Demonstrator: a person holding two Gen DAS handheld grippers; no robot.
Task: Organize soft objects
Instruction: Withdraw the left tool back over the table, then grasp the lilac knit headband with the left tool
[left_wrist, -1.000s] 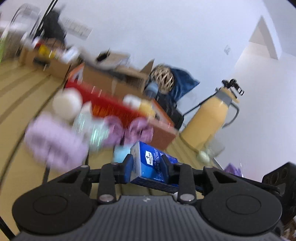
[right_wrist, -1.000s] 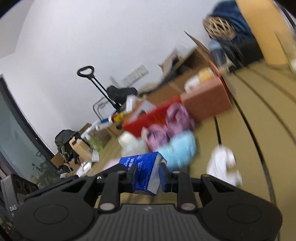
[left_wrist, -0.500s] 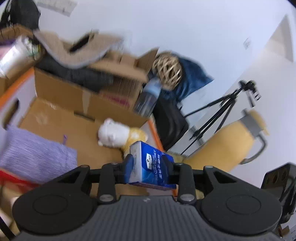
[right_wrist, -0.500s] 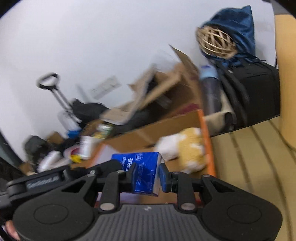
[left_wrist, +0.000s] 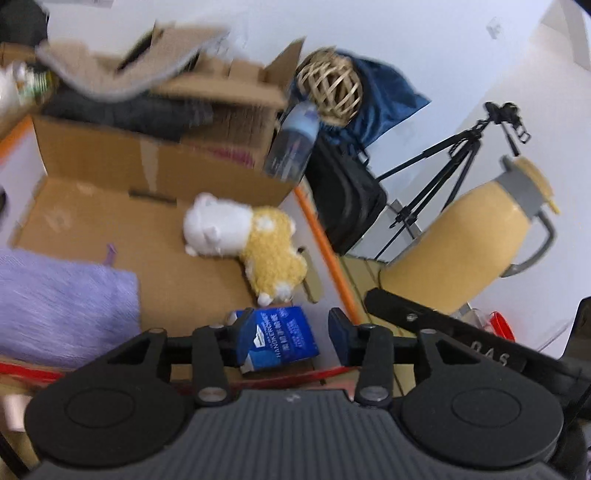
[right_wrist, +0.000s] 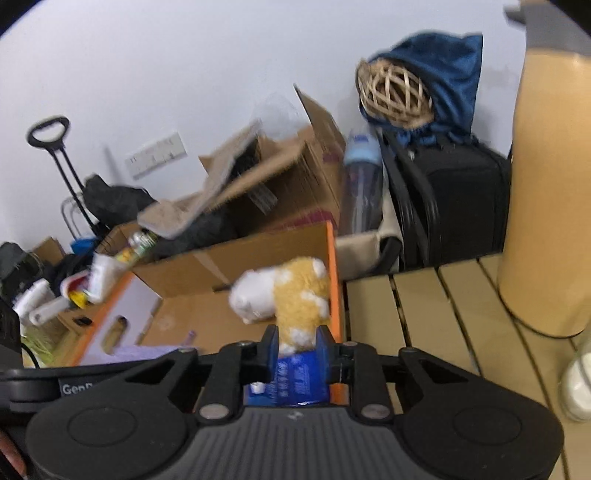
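Observation:
A blue tissue pack (left_wrist: 277, 341) lies between the jaws of my left gripper (left_wrist: 291, 332), which is open; a gap shows on the pack's right side. It hangs over the open cardboard box (left_wrist: 122, 236) with orange edges. A second blue tissue pack (right_wrist: 291, 380) sits low between the jaws of my right gripper (right_wrist: 295, 350), which are also parted. A white and yellow plush toy (left_wrist: 243, 240) lies in the box, also in the right wrist view (right_wrist: 284, 295). A lilac cloth (left_wrist: 62, 306) lies at the box's left.
A tan thermos jug (left_wrist: 469, 240) stands on the slatted wooden table (right_wrist: 424, 325) right of the box. Behind are a black bag (right_wrist: 454, 206), a water bottle (right_wrist: 360, 184), a wicker ball (left_wrist: 330, 88), a tripod (left_wrist: 443, 173) and cluttered cartons (right_wrist: 273, 184).
Both grippers moved from over the table to above the box. Both have opened, and the two tissue packs have slipped lower between the jaws.

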